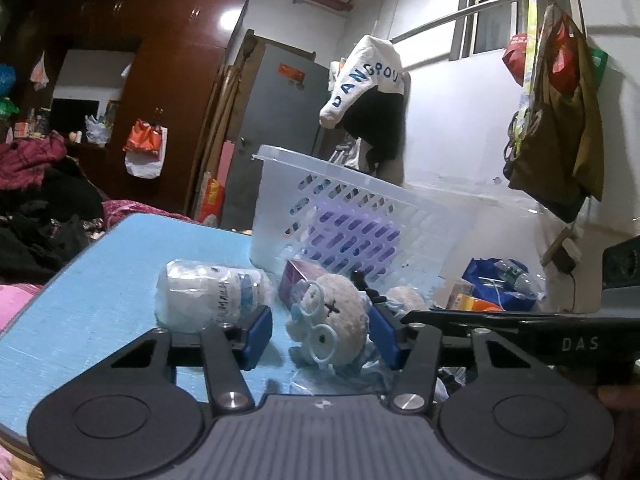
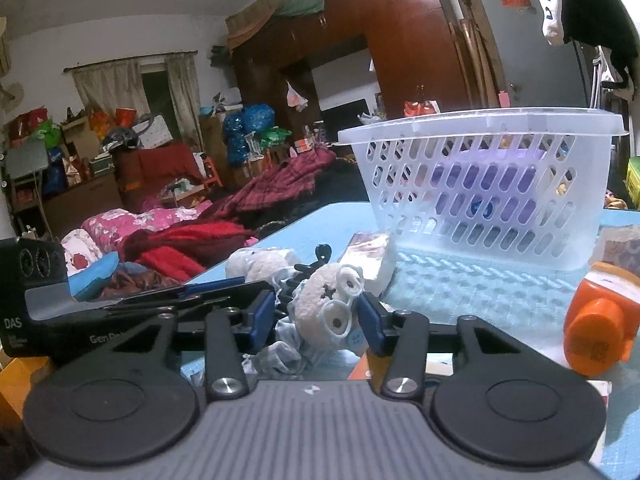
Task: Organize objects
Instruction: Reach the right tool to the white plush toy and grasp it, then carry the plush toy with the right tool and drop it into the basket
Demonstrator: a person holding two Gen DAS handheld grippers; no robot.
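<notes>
In the left wrist view, the left gripper (image 1: 322,338) is spread open, its blue pads on either side of a white plush toy (image 1: 334,316) with pale blue rings that lies on the light blue desk (image 1: 100,276). The toy sits between the fingers, close to the right pad; whether that pad touches it cannot be told. A wrapped white roll (image 1: 208,294) lies just beside the left pad. Beyond the toy stands a purple box (image 1: 298,280), and behind it a translucent white basket (image 1: 360,224), tilted in this view, with something purple showing through its slotted wall.

In the right wrist view, the right gripper (image 2: 318,318) is also open around the same plush toy (image 2: 326,304), which lies between its pads near the desk's (image 2: 460,292) near edge. The left gripper's black body (image 2: 120,312) reaches in from the left. The basket (image 2: 480,184) stands upright behind, purple contents visible through the slots. An orange bottle (image 2: 596,332) lies at the desk's right side.
</notes>
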